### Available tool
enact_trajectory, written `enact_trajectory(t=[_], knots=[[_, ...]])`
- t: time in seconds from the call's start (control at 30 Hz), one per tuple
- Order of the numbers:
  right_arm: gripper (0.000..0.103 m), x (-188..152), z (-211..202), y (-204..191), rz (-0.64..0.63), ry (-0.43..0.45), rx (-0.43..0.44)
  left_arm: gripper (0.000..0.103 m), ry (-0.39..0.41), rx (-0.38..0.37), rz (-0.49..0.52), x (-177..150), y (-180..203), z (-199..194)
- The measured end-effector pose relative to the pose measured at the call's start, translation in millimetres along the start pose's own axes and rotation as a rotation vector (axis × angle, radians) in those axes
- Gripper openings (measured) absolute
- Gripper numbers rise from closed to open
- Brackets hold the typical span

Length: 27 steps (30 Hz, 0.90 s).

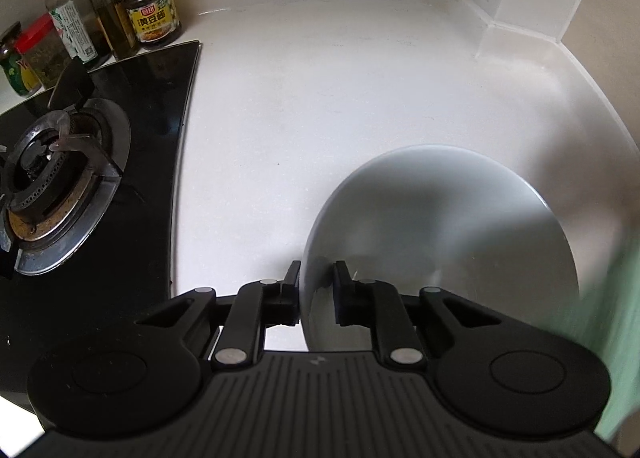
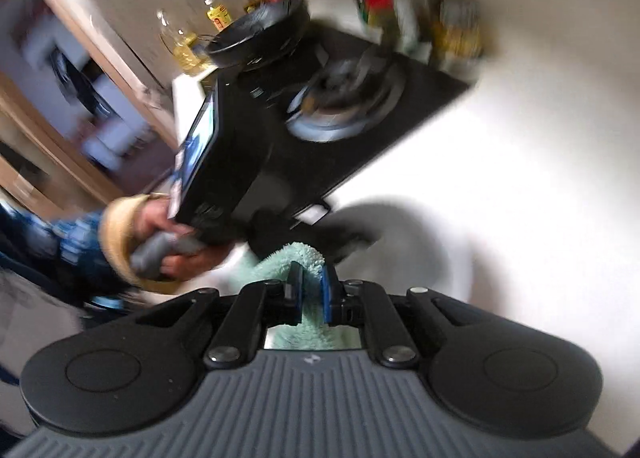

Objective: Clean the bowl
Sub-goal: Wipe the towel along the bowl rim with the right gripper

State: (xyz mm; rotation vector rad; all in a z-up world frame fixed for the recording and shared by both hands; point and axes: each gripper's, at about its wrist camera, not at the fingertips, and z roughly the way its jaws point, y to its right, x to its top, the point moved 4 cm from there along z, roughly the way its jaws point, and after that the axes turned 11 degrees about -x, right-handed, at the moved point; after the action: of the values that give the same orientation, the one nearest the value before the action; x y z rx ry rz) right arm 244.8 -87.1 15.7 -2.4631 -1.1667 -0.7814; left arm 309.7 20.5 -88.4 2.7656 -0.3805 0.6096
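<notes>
Gripping the bowl's rim, cloth pinched alongside

Clamping the near rim of the white bowl (image 1: 440, 226), the left gripper (image 1: 316, 290) has one finger outside the wall and one inside, closed down onto the thin edge. The bowl sits over the white countertop (image 1: 320, 98), just right of the black gas stove (image 1: 132, 162); whether it is resting or lifted cannot be told. A blurred strip of green cloth (image 1: 616, 318) shows at the bowl's right side. Beyond the stove, against the back wall, stand a yellow-labelled jar (image 1: 152, 14) and several bottles (image 1: 80, 2).

From the right wrist view, heavily smeared by motion, the right gripper (image 2: 310, 286) is pinched narrow on the mint-green cloth (image 2: 292, 258), which bulges out past the fingertips. Just beyond the cloth lies the bowl (image 2: 400, 242), with the person's left hand (image 2: 176, 234) on the other gripper's handle to its left. Behind that is the stove (image 2: 320, 138), with a dark pan (image 2: 260, 34) on its far burner
</notes>
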Motion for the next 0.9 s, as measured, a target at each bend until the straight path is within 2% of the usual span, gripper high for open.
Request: enact_trajectory(t=[0.1, 0.2, 0.3, 0.37, 0.43, 0.5, 0.63, 0.8, 0.9], knots=[[0.008, 16.4, 16.3, -1.1, -0.137, 0.039, -0.159, 0.015, 0.000, 0.000, 0.006, 0.2, -0.2, 0.0], [0.008, 27.2, 44.3, 6.9, -0.171, 0.016, -0.259, 0.014, 0.001, -0.004, 0.003, -0.4, -0.7, -0.4], [0.012, 31.4, 70.4, 24.8, -0.107, -0.055, -0.251, 0.014, 0.003, -0.004, 0.002, -1.8, -1.6, -1.2], [0.019, 29.0, 79.2, 29.9, -0.106, -0.091, -0.272, 0.014, 0.005, -0.003, 0.001, -2.3, -1.7, -1.3], [0.025, 31.0, 79.3, 32.1, -0.110, -0.097, -0.294, 0.014, 0.007, -0.004, -0.002, -2.4, -1.9, -1.4], [0.026, 34.8, 67.2, 30.1, -0.137, -0.078, -0.311, 0.014, 0.008, -0.008, -0.008, -2.1, -2.7, -1.3], [0.026, 24.3, 53.2, 17.9, -0.298, -0.104, -0.275, 0.014, 0.006, -0.011, -0.009, -2.2, -3.8, -0.3], [0.027, -0.9, 77.2, 2.0, -0.608, -0.165, -0.281, 0.014, 0.004, -0.008, 0.003, -2.8, -3.4, 0.9], [0.029, -5.7, 100.7, -2.2, -0.690, -0.215, -0.255, 0.014, 0.002, -0.004, 0.015, -3.8, -2.6, 1.9]])
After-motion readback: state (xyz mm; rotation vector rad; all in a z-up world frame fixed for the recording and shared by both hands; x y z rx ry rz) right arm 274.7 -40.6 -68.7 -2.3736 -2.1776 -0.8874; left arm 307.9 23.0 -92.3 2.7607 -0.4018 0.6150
